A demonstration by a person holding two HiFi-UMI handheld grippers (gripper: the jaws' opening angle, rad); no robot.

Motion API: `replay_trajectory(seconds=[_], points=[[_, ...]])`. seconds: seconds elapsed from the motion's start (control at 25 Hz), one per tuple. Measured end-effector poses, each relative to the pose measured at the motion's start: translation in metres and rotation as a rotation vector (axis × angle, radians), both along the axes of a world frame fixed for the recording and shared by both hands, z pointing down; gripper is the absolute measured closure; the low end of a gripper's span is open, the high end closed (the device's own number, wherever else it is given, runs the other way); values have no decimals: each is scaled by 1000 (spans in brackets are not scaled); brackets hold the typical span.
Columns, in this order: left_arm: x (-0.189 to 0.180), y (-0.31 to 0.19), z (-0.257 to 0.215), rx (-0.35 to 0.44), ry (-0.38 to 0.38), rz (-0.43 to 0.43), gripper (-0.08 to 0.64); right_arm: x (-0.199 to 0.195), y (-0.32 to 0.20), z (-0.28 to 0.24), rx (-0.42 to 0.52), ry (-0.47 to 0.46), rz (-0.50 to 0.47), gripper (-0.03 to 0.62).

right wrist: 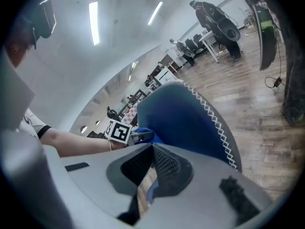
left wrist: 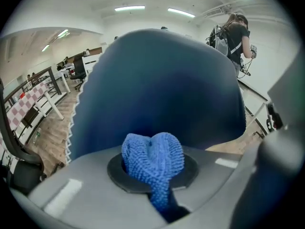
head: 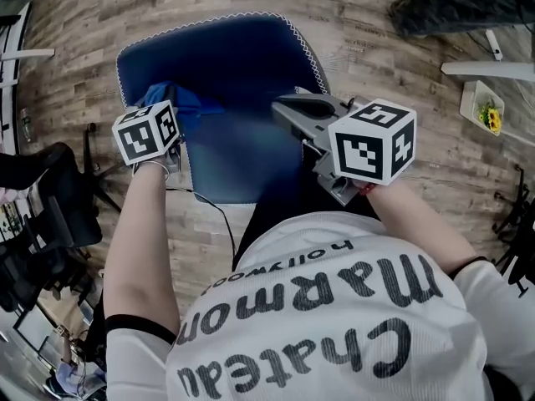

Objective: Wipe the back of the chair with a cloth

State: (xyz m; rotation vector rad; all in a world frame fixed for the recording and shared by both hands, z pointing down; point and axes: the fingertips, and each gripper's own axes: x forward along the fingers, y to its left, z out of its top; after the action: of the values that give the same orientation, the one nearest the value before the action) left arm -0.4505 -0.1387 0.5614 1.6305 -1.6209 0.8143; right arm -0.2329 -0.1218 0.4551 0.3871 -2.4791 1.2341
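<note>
From the head view, the blue chair (head: 242, 65) is at 12 o'clock from the person. It has a white zigzag edge and stands on a wood floor (head: 401, 82). The left gripper (head: 163, 115) is at the chair's 9 o'clock edge. A bit of the blue cloth (head: 180, 98) pokes out past its marker cube and lies on the blue back. You cannot see the jaws from up there. The left gripper view does show them. The jaws are squeezed onto the cloth (left wrist: 152, 154), which bunches up in a fat lump between them, with a tail hanging down toward 6 o'clock. Just behind the lump the chair (left wrist: 167, 85) fills most of that view. It is very near the cloth, but I cannot tell there if they touch. That view also shows another person (left wrist: 236, 32) far off at 2 o'clock and desks (left wrist: 47, 94) at 9 o'clock. In the head view the right gripper (head: 288, 109) is over the chair's 3 o'clock side. The right gripper view shows its jaws pressed together at the tips with nothing in them. Behind the tips there is only a thin slit where the floor shows. From there the chair (right wrist: 190, 118) is at 12 o'clock. The left gripper's cube and the cloth (right wrist: 143, 136) are at 10 o'clock, by the chair's edge.
</note>
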Motion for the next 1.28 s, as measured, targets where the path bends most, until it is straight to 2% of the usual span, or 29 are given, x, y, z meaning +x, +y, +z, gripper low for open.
replay_trajectory(seconds=[0.16,0.32,0.68,0.92,1.04,1.16,1.28], points=[[40,-14,2,10,46,80,522,14,-5,4,-7,15,20,580],[75,-21,10,28,130,114,522,28,-7,9,-12,25,41,580],[194,-44,-3,79,260,369,522,57,-14,9,-11,29,113,580],[254,-43,-12,96,320,483,522,72,-16,9,-9,25,152,580],[264,-40,-13,102,338,501,522,73,-16,8,-6,22,160,580],[257,-38,-12,99,342,491,522,70,-15,9,-12,26,157,580],[231,-34,-3,77,322,407,522,65,-12,11,-17,28,143,580]])
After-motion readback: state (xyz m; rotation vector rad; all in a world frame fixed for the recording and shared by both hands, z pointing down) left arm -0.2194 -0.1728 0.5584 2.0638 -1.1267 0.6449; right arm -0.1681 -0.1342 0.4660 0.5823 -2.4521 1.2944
